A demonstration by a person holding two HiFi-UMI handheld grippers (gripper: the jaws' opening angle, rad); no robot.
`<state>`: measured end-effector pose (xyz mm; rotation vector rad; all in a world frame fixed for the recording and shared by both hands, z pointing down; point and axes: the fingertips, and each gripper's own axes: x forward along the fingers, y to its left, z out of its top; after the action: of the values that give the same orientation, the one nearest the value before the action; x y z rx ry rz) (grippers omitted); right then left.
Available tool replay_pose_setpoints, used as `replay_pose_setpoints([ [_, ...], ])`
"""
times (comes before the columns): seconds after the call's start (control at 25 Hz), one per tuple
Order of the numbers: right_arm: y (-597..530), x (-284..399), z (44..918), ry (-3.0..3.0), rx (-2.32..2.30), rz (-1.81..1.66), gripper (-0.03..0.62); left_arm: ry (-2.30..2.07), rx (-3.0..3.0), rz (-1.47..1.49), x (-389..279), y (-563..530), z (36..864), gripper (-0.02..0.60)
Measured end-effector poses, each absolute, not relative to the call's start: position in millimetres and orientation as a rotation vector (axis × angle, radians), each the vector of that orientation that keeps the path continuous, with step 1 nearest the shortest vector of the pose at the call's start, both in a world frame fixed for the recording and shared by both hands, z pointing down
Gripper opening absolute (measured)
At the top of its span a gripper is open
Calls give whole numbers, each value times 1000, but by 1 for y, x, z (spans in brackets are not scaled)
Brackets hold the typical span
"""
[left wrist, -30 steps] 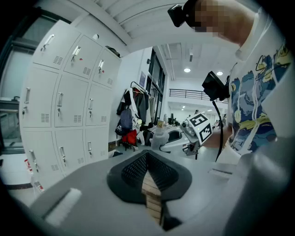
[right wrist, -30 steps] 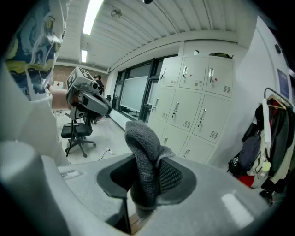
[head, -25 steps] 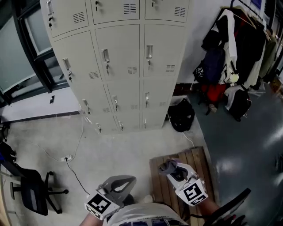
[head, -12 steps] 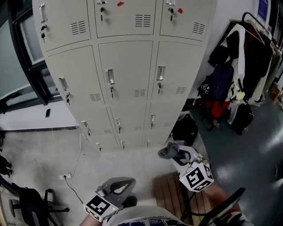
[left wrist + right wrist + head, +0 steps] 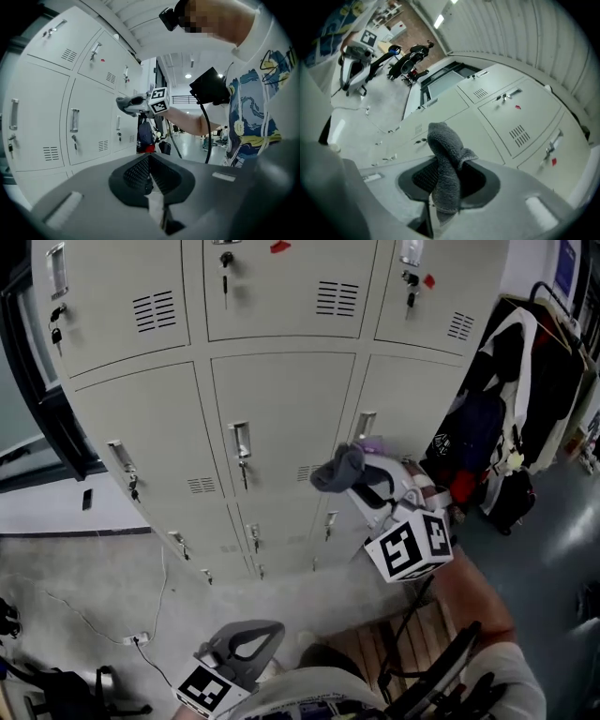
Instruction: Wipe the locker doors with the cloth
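Observation:
A bank of beige locker doors (image 5: 281, 418) with handles, keys and vent slots fills the upper head view. My right gripper (image 5: 349, 476) is raised in front of the middle row, shut on a grey cloth (image 5: 337, 468) that sticks out past its tips close to a door handle (image 5: 364, 425); whether the cloth touches the door I cannot tell. In the right gripper view the cloth (image 5: 446, 171) stands up from the closed jaws, lockers (image 5: 506, 122) beyond. My left gripper (image 5: 251, 643) hangs low near my body, shut and empty; its view shows the jaws (image 5: 149, 186) together.
A clothes rack with jackets and bags (image 5: 525, 418) stands right of the lockers. A wooden pallet (image 5: 412, 643) lies on the floor by my feet. A cable and power strip (image 5: 131, 638) trail at lower left. A dark window frame (image 5: 47, 418) borders the lockers' left side.
My right gripper has risen with the cloth from near the pallet up to the middle row of doors. I have moved closer to the lockers. The left gripper stays low.

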<state>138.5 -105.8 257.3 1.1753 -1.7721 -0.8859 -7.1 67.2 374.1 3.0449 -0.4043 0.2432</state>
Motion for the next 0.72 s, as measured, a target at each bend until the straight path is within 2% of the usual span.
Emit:
replay_pose_setpoints([
  [0.4, -226, 148, 179, -1646, 1132, -1154, 115, -570, 2968, 217, 9, -4, 369, 3],
  [0.72, -250, 157, 206, -1680, 1092, -1127, 115, -565, 2962, 220, 32, -31, 371, 3],
])
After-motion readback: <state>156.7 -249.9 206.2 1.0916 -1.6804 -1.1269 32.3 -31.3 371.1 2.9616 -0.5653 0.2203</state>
